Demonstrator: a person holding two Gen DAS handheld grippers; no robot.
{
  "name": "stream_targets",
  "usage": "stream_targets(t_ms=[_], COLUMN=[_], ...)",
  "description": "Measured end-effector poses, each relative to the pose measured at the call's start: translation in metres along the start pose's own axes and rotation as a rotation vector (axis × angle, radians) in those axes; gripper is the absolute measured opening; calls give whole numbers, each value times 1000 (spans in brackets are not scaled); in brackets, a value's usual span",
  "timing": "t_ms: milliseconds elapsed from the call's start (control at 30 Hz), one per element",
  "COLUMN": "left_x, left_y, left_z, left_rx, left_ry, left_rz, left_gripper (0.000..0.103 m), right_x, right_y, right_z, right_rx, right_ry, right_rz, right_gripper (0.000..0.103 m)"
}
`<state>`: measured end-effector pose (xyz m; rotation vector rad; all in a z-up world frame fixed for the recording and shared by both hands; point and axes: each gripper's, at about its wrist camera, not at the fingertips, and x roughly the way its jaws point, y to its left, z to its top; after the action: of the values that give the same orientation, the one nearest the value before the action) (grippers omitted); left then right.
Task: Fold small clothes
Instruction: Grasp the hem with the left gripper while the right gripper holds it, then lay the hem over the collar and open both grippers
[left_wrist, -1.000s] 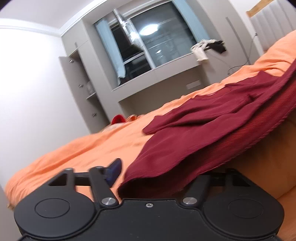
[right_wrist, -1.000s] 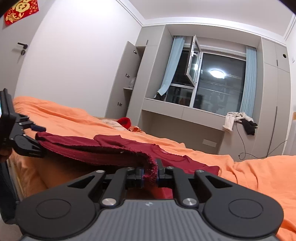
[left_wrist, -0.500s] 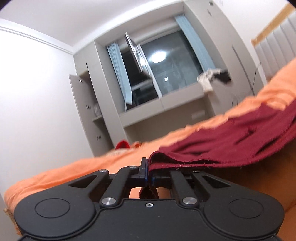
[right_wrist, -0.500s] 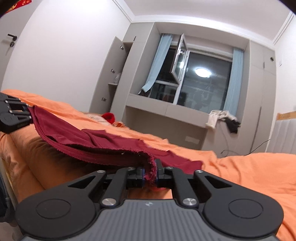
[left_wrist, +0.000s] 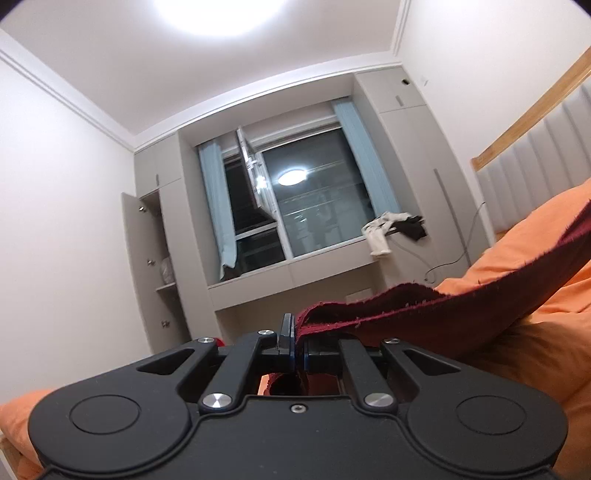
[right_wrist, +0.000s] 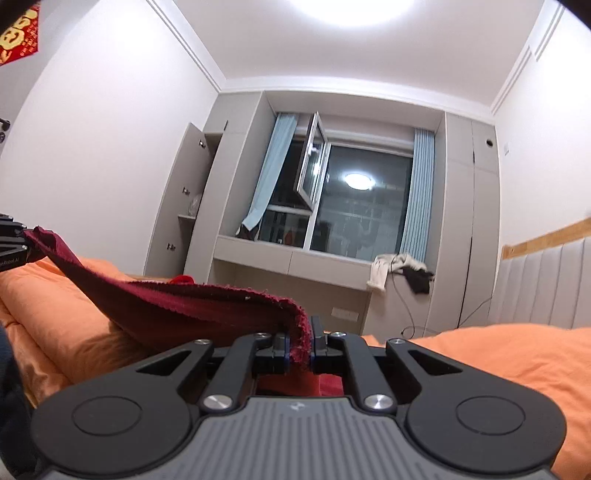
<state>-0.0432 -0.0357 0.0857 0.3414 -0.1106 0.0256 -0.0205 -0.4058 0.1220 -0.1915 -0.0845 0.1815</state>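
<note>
A dark red garment is stretched in the air over the orange bed. My left gripper is shut on one corner of its hem. My right gripper is shut on the other corner of the garment. The cloth hangs taut between them, raised above the bedcover. In the right wrist view the left gripper shows at the far left edge, holding the far end of the cloth. Most of the garment's body is hidden below the gripper bodies.
The orange bedcover spreads below both grippers. A padded headboard stands at the right. A window ledge with white and black clothes and an open cupboard door are at the far wall.
Both grippers have lifted and tilted upward with the garment's hem. The left gripper, open a second ago, closed on the hem. The cloth rose off the bed.
</note>
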Motion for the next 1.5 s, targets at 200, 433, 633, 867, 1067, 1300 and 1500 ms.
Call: stream_targets(t_ms=[200, 433, 633, 867, 1067, 1300, 1500], left_x=[-24, 16, 84, 178, 266, 358, 406], left_y=[14, 29, 29, 24, 22, 13, 6], left_z=[20, 41, 59, 63, 42, 1, -45], left_rx=[-53, -101, -82, -80, -70, -92, -126], left_ry=[36, 58, 56, 96, 191, 338, 454], left_rz=[-52, -62, -65, -37, -20, -23, -27], left_gripper=[4, 4, 4, 4, 4, 4, 5], right_x=[-11, 41, 107, 198, 281, 354, 388], right_y=[1, -11, -26, -37, -40, -39, -35], right_z=[12, 30, 39, 37, 17, -31, -66], right_rx=[-21, -56, -58, -80, -61, -43, -49], right_ry=[-31, -76, -70, -13, 96, 263, 371], right_rz=[13, 7, 2, -2, 22, 43, 58], right_gripper=[10, 10, 10, 10, 11, 11, 11])
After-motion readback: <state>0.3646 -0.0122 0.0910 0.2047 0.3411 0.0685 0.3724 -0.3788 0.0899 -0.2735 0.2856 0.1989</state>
